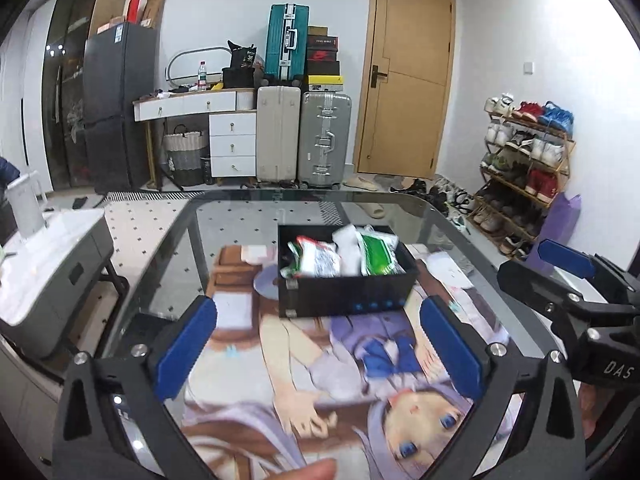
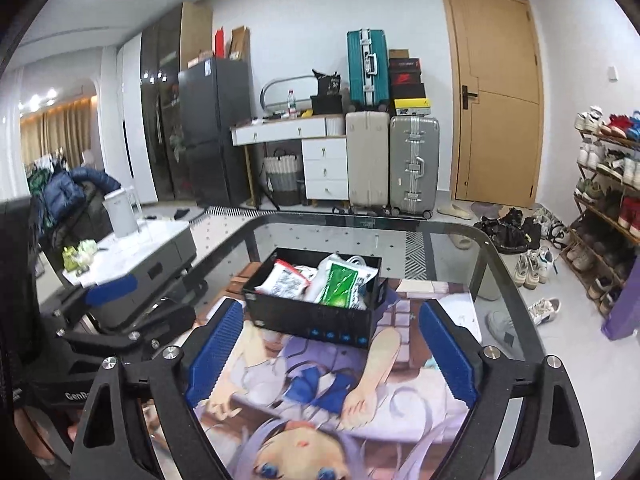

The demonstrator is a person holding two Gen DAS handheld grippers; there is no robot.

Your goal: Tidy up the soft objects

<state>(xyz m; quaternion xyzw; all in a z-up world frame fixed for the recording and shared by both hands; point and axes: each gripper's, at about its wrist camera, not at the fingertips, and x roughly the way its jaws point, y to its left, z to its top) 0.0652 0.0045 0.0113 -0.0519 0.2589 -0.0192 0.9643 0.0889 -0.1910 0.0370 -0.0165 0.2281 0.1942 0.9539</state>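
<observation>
A black open box (image 1: 344,294) (image 2: 312,316) stands on an anime-print mat (image 1: 320,380) (image 2: 340,400) on the glass table. It holds several soft packets: a red-and-white one (image 1: 318,258) (image 2: 282,278), a green one (image 1: 378,254) (image 2: 340,284) and a white one (image 1: 346,246). My left gripper (image 1: 320,344) is open and empty, held short of the box. My right gripper (image 2: 332,352) is open and empty, also short of the box. The right gripper shows at the right edge of the left wrist view (image 1: 568,276). The left gripper shows at the left edge of the right wrist view (image 2: 116,308).
The glass table (image 1: 460,216) (image 2: 460,240) has rounded far corners. A grey side table (image 1: 48,264) (image 2: 152,248) with a white jug stands to the left. Suitcases, a desk, a door and a shoe rack (image 1: 524,168) line the far wall.
</observation>
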